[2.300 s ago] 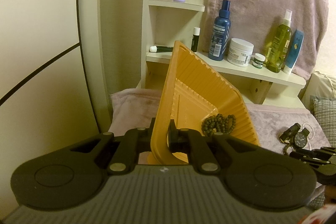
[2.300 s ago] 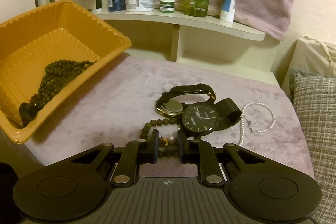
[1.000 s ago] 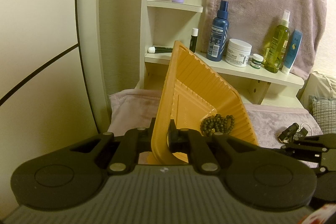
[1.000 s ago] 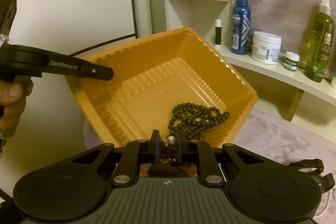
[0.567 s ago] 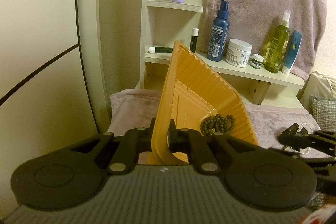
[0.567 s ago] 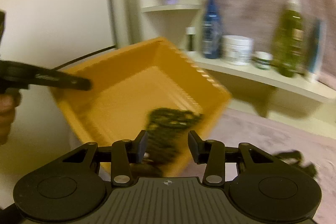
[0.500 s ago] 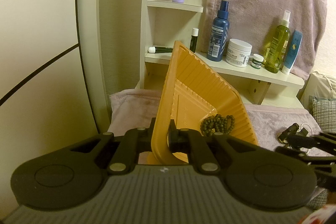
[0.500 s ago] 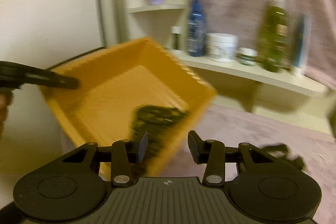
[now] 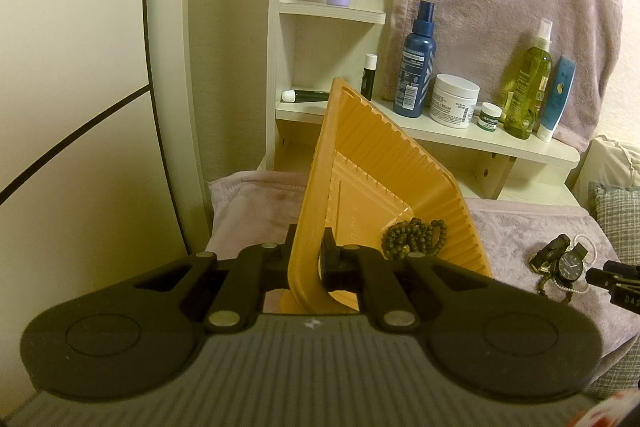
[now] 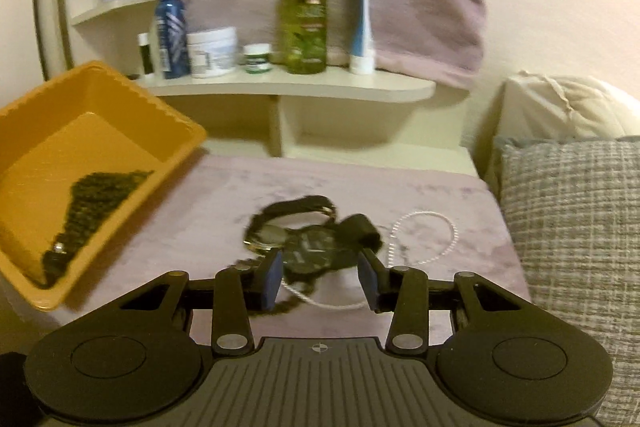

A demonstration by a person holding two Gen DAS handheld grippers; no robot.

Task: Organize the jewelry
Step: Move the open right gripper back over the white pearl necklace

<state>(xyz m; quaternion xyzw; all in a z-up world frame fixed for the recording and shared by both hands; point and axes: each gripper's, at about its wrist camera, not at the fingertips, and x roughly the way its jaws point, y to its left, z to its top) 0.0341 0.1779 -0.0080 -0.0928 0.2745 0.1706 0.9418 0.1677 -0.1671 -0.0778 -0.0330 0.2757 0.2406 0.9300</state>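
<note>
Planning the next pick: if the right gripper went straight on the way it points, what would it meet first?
Most likely the black-faced wristwatch: it lies on the mauve blanket right ahead of the open right gripper, between its blue-padded fingers. The picture is motion-blurred, so depth is uncertain.

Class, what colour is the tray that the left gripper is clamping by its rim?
Orange-yellow; the tray shows best in the left wrist view, pinched by the left gripper.

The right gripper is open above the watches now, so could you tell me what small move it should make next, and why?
Probably lower the right gripper and close on the black-faced watch. Its jaws are open on either side of that watch, and the left gripper holds the orange tray tilted, with beads already inside.
</note>
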